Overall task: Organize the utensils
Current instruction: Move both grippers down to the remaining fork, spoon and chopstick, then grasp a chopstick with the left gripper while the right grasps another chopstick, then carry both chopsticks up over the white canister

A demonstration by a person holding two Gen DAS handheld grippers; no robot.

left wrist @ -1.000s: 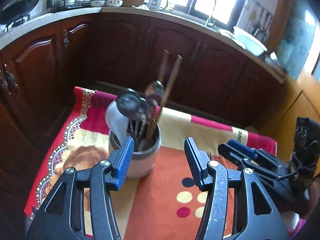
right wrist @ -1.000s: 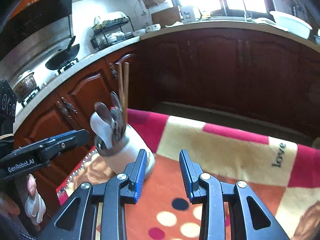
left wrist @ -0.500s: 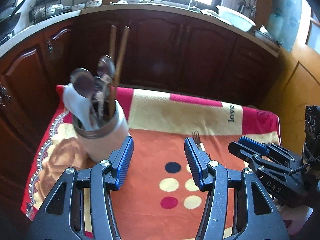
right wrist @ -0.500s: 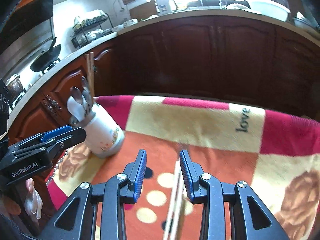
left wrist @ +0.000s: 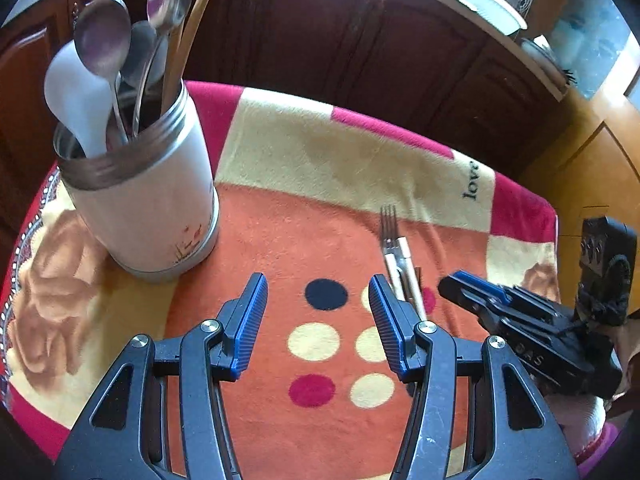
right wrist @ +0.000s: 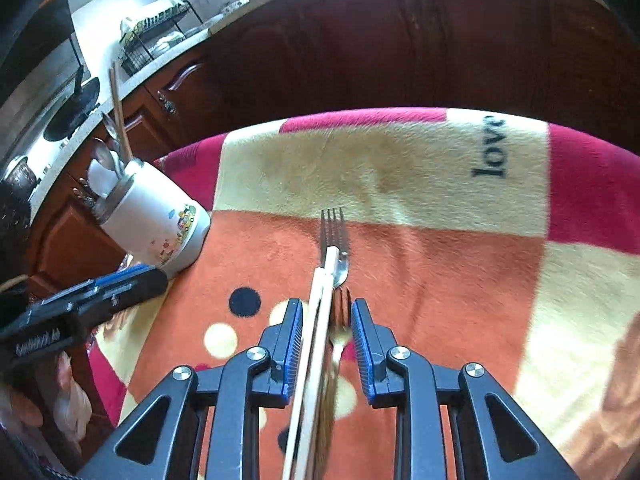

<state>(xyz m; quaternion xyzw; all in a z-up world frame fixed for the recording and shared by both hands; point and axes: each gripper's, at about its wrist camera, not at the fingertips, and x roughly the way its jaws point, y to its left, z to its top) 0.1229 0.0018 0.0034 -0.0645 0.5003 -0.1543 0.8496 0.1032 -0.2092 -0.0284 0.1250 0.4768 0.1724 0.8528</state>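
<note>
A white utensil cup (left wrist: 148, 200) with a metal rim stands at the left of the blanket and holds several spoons (left wrist: 102, 36) and wooden chopsticks (left wrist: 184, 32); it also shows in the right wrist view (right wrist: 154, 222). A metal fork (right wrist: 334, 236) and a pair of white chopsticks (right wrist: 316, 328) lie together on the orange cloth, also seen in the left wrist view (left wrist: 390, 232). My right gripper (right wrist: 326, 320) is open, low over them, its jaws on either side of the chopsticks and fork handle. My left gripper (left wrist: 318, 304) is open and empty, right of the cup.
The patterned blanket (left wrist: 340, 160) covers a small table. Dark wooden cabinets (left wrist: 320, 40) stand close behind it. A worktop with a dish rack (right wrist: 156, 36) and a wok (right wrist: 74, 108) lies at the far left.
Both grippers have dropped lower and closer to the blanket. My right gripper has moved forward over the chopsticks and fork, which now lie between its jaws.
</note>
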